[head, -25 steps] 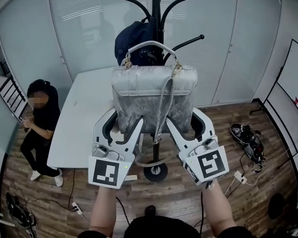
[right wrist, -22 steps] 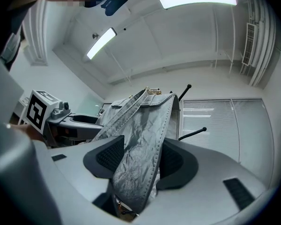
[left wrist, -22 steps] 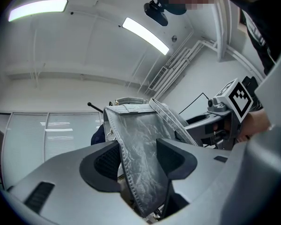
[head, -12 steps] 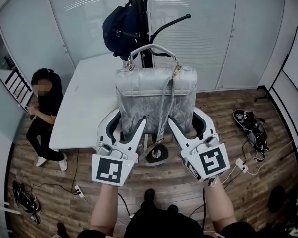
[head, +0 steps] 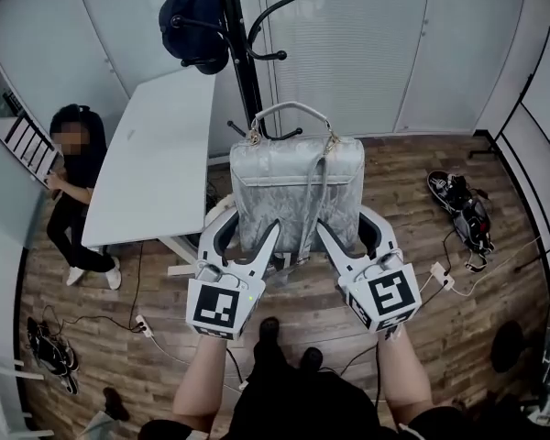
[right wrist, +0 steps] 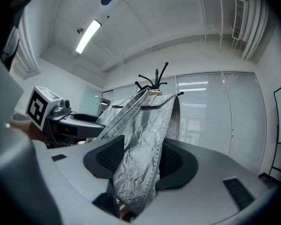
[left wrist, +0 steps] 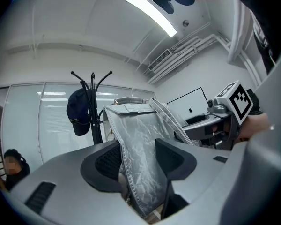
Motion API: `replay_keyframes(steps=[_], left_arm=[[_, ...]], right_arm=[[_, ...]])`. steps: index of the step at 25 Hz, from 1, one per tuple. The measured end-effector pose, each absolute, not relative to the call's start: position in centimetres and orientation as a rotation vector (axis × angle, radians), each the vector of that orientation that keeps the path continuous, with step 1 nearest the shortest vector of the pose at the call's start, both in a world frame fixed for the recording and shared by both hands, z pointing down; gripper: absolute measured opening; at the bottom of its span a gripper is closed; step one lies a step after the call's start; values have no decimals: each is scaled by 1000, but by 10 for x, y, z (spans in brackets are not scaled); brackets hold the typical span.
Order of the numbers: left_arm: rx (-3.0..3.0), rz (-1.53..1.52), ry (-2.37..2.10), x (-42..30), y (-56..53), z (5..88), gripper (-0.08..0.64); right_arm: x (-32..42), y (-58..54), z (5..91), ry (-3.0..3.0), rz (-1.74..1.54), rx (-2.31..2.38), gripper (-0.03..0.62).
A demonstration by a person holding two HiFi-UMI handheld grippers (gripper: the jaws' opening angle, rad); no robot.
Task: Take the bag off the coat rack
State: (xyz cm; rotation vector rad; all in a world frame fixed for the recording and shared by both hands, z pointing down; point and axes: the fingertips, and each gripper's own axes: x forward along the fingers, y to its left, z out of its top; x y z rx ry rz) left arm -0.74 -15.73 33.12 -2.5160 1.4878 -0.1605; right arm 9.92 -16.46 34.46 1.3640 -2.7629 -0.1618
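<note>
The silver-grey quilted bag point(head: 298, 186) hangs free of the black coat rack point(head: 238, 58), upright, with its curved handle on top and a strap down its front. My left gripper point(head: 245, 234) grips its lower left edge and my right gripper point(head: 348, 229) its lower right edge. In the left gripper view the bag's point(left wrist: 136, 139) side sits between the dark pads of the left gripper point(left wrist: 138, 161), whose jaws are closing on it. The right gripper view shows the bag's point(right wrist: 140, 144) other side pinched by the right gripper point(right wrist: 138, 161). The rack stands behind and to the left of the bag.
A dark bag point(head: 194, 16) still hangs on the rack. A white table point(head: 156, 163) stands to the left, with a person point(head: 73, 181) crouched beside it. Shoes and cables point(head: 463, 218) lie on the wooden floor at right; glass partitions run along the back.
The bag, held by both grippers, has come off the rack's hook and away from it. The rack has slid up and left in the head view; the bag now hangs over the floor.
</note>
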Motion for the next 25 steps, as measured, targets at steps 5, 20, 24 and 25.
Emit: replay_keyframes(steps=[5, 20, 24, 25], left_arm=[[-2593, -212, 1500, 13, -138, 370, 222], [-2690, -284, 1525, 27, -132, 413, 210], [-2707, -303, 1543, 17, -133, 415, 201], [-2699, -307, 1543, 17, -127, 415, 201]], right_arm=[[120, -142, 383, -2722, -81, 1348, 224], [136, -131, 425, -2635, 32, 1365, 217], [127, -133, 428, -2641, 42, 1351, 213], [127, -127, 429, -2649, 48, 1351, 213]])
